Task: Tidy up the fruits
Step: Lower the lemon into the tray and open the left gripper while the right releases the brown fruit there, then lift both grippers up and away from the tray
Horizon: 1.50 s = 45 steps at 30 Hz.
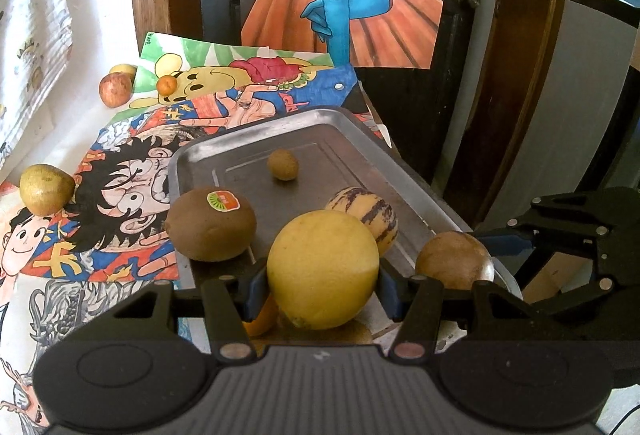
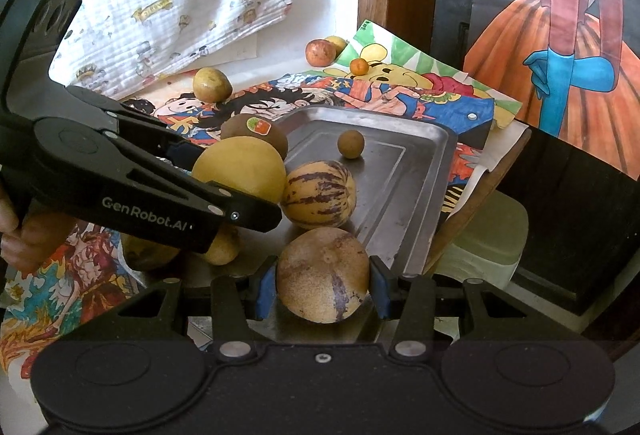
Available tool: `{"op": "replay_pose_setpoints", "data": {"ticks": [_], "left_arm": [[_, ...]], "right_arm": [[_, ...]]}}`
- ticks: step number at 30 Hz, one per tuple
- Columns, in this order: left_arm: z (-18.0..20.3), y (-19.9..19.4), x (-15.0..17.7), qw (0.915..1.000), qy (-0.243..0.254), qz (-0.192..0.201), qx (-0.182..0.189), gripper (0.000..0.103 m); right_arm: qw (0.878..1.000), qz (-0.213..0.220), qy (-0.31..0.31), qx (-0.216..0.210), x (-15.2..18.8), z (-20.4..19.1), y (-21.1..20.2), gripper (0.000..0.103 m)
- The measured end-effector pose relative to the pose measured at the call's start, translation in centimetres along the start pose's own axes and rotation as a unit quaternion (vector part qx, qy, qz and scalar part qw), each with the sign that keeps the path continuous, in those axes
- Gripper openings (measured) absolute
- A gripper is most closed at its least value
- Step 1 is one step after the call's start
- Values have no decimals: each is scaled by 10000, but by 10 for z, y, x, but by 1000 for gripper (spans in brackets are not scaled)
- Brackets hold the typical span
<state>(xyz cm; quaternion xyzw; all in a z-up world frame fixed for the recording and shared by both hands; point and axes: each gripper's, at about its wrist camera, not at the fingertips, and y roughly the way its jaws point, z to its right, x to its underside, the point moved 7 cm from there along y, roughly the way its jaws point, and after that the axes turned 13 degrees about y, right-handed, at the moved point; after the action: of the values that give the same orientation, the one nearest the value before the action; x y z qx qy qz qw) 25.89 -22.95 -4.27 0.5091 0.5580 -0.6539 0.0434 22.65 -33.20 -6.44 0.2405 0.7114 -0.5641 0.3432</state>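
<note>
My left gripper (image 1: 322, 287) is shut on a round yellow fruit (image 1: 322, 269), held low over the near end of a metal tray (image 1: 280, 123). On the tray lie a striped pepino melon (image 1: 362, 213) and a small brown longan (image 1: 283, 164). A kiwi (image 1: 210, 225) with a sticker rests at the tray's left rim. My right gripper (image 2: 323, 287) is shut on a brownish round melon (image 2: 322, 273) with a purple streak, at the tray's near right corner (image 2: 400, 263). The two held fruits hang side by side, close to the striped melon (image 2: 319, 194).
Off the tray, on cartoon posters, sit a yellow-green fruit (image 2: 212, 85), a reddish apple (image 2: 320, 52) and a tiny orange (image 2: 359, 67). Another pale fruit (image 2: 222, 247) lies under the left gripper. A hand (image 2: 20, 235) grips its handle. The table edge (image 2: 508, 163) drops off on the right.
</note>
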Motion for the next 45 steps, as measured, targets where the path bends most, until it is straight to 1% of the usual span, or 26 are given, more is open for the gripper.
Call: {"op": "replay_pose_setpoints", "data": {"ticks": [15, 23, 26, 29, 33, 37, 41, 43, 45], "left_arm": [[4, 0, 0, 9998, 189, -41, -91, 60], [-2, -4, 1, 9999, 19, -25, -121, 61], [-6, -7, 1, 9999, -111, -15, -109, 63], [-8, -11, 1, 9997, -240, 36, -36, 67], [-7, -24, -3, 9994, -263, 221, -40, 78], [-5, -39, -6, 9987, -304, 399, -61, 84], [-6, -56, -4, 9976, -394, 557, -149, 92], [-7, -65, -1, 9967, -451, 638, -220, 99], [-9, -75, 2, 9958, -509, 708, -287, 102]], "right_arm": [[10000, 5, 27, 37, 4, 1, 3, 49], [10000, 12, 48, 36, 4, 1, 2, 50], [10000, 57, 64, 30, 5, 2, 0, 51], [9999, 100, 96, 35, 5, 1, -4, 54], [9998, 146, 132, 75, 6, -1, -11, 58], [9995, 222, 184, 110, 6, -3, -21, 62], [9991, 346, 220, 128, 5, -7, -35, 70], [9988, 408, 240, 138, 5, -9, -43, 73], [9984, 464, 277, 138, 5, -13, -50, 80]]}}
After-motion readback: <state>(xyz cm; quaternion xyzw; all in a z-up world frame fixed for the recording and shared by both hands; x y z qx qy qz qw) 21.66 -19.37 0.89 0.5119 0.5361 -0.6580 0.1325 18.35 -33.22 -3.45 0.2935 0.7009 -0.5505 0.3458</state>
